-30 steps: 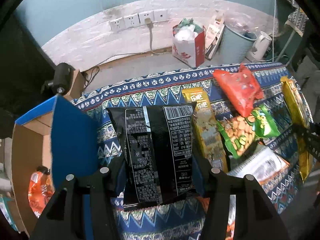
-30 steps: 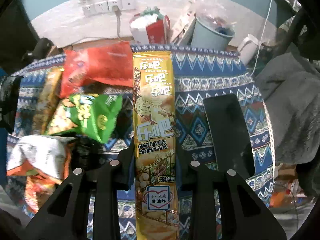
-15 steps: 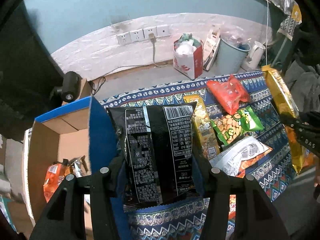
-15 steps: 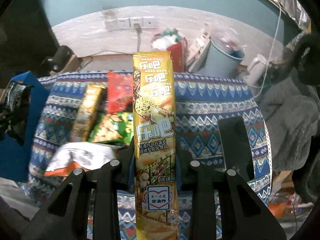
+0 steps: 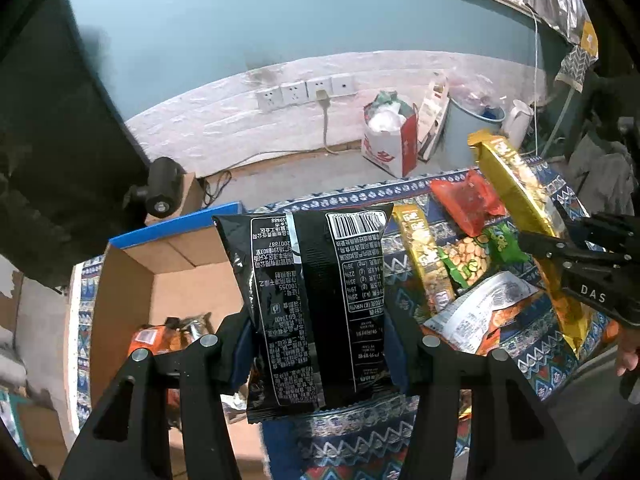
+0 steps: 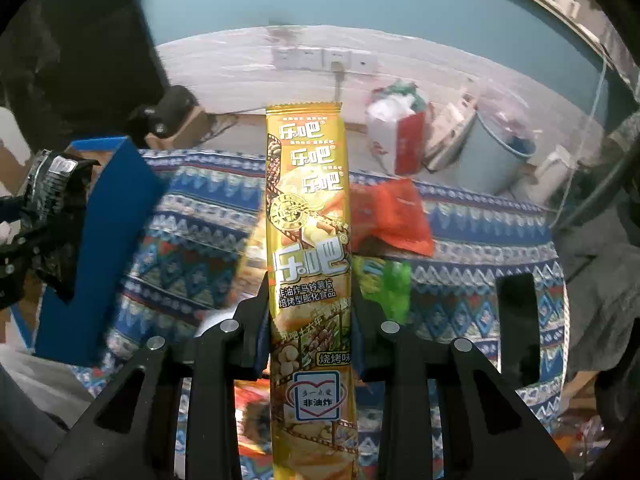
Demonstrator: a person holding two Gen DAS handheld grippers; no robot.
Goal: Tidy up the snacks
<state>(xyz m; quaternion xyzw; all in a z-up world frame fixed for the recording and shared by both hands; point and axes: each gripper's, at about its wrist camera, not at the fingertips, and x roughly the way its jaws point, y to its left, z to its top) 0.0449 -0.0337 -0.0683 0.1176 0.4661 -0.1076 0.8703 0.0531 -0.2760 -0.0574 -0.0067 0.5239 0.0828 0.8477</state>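
Carrying two snack packs at once, a person holds the left hand-held gripper (image 5: 320,344) clamped on a black crisp bag (image 5: 308,300) and the right hand-held gripper (image 6: 310,320) clamped on a long gold potato-chip pack (image 6: 310,264). The left jaws stand partly apart, pressed on the lower sides of the black bag, which stands upright with its printed back to the lens. The right jaws are nearly shut on the slim gold pack at about its middle, the top sticking up well clear of the fingers.

Both packs look light, air-filled and crinkly, with glossy film likely to slip if the squeeze eases, and contents likely to crush under a hard one. A hold across the flat sides, as here, seems the safe one; the gold pack, being long, may sway above its grip.

Both grippers point steeply downward over the counter, which is draped in a blue patterned cloth (image 5: 360,440). The black bag hangs above the edge of an open cardboard box (image 5: 128,280) with a blue flap, where an orange packet (image 5: 152,340) already lies. From the left view, the right gripper and its gold pack show at the far right, above the remaining heap: a red bag (image 5: 466,200), a green peanut bag (image 5: 480,252), a second gold pack (image 5: 424,256) and a silver-and-orange bag (image 5: 480,312).
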